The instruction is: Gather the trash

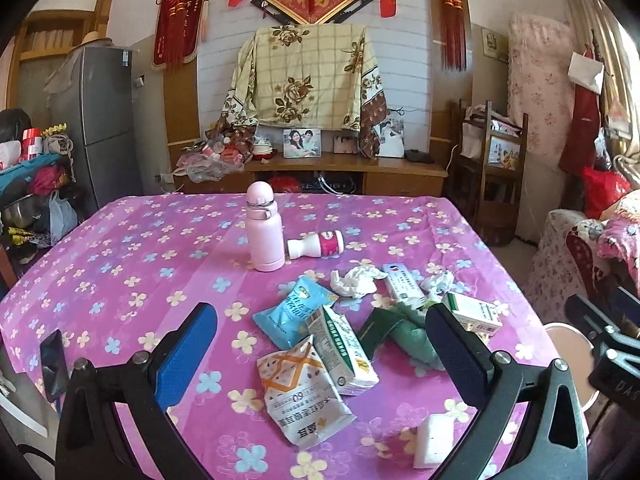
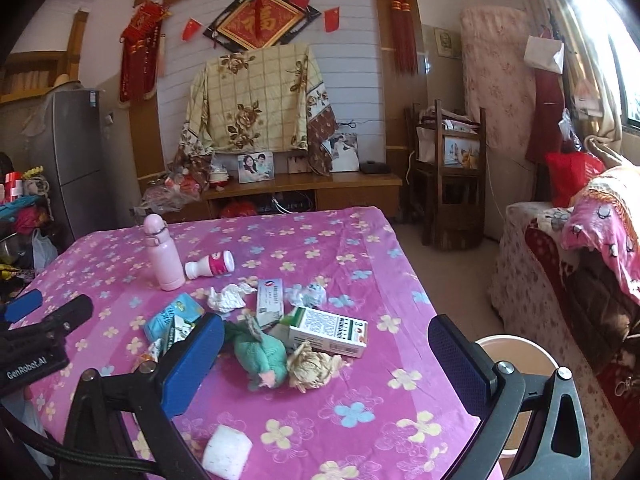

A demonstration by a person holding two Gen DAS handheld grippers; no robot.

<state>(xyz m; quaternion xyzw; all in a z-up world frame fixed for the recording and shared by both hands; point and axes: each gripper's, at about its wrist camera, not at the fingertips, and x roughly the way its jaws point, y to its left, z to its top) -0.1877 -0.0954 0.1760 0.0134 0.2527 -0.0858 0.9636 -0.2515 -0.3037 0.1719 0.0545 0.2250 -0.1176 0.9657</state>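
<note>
Litter lies on the pink flowered tablecloth (image 1: 120,248): a white snack wrapper (image 1: 300,396), a crushed milk carton (image 1: 342,350), a blue packet (image 1: 294,310), crumpled tissues (image 1: 356,280), a medicine box (image 2: 328,332), a green cloth doll (image 2: 258,354) and a tan paper wad (image 2: 314,366). My left gripper (image 1: 322,344) hovers open over the wrapper and carton, holding nothing. My right gripper (image 2: 326,356) hangs open above the doll and paper wad, also holding nothing. A pinkish bin (image 2: 516,356) stands beside the table's right edge.
A pink flask (image 1: 264,228) stands upright at mid-table with a small yogurt bottle (image 1: 318,244) lying beside it. A white sponge (image 2: 226,448) lies near the front edge. A sofa (image 2: 580,280) is to the right, a fridge (image 1: 100,120) at the back left.
</note>
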